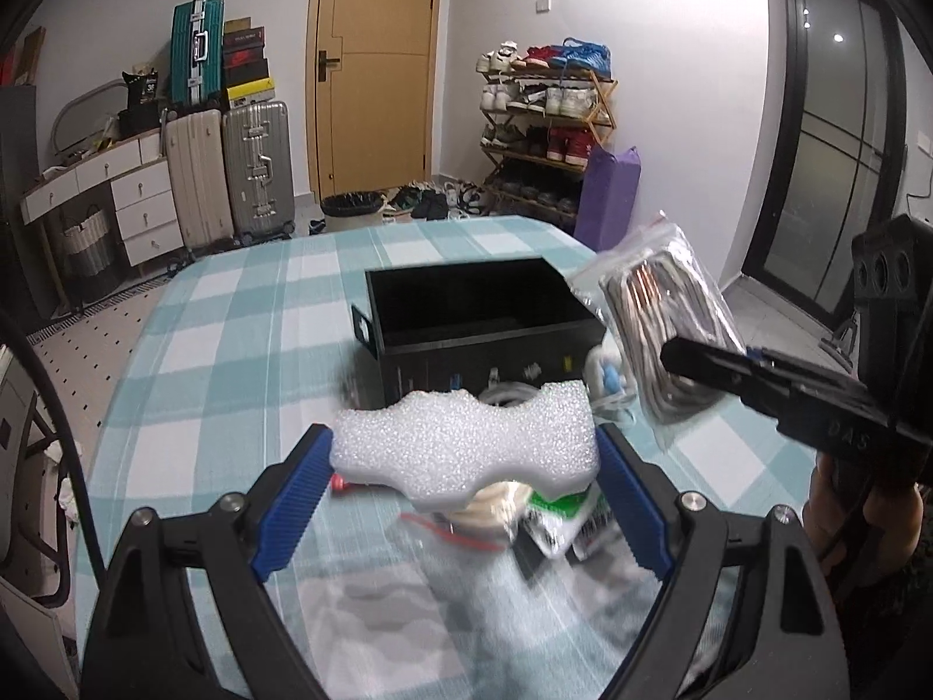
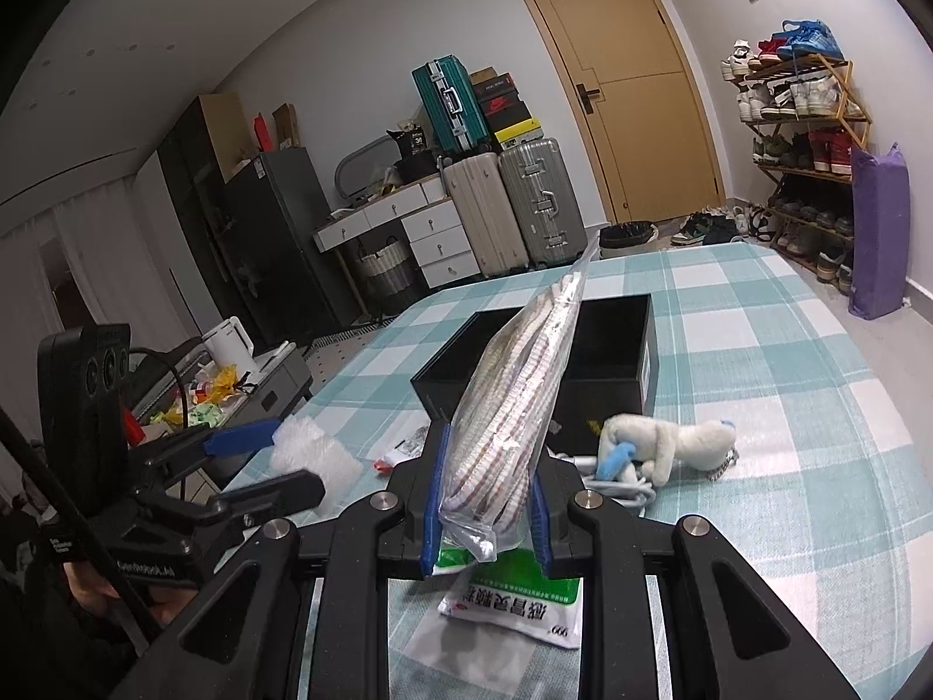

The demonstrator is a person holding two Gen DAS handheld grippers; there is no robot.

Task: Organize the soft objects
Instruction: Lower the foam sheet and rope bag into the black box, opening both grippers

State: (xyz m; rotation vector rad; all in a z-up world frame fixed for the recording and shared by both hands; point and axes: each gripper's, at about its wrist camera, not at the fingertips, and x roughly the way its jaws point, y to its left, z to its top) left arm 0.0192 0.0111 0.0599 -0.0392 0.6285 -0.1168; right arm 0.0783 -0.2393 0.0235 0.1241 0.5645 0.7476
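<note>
My left gripper [image 1: 463, 455] is shut on a white foam block [image 1: 466, 443] and holds it above the checked bed cover, in front of the open black box [image 1: 484, 315]. My right gripper [image 2: 487, 501] is shut on a clear zip bag of coiled cord [image 2: 513, 402], lifted near the box [image 2: 606, 361]. The bag also shows in the left wrist view [image 1: 659, 326]. A white plush toy [image 2: 670, 443] lies beside the box. A green-and-white medicine packet [image 2: 519, 601] lies under my right gripper.
The teal checked bed cover [image 2: 787, 408] holds a zip bag [image 1: 460, 525] and a white cable [image 2: 618, 478]. Suitcases [image 1: 256, 169], a drawer unit, a door and a shoe rack [image 1: 548, 134] stand beyond the bed.
</note>
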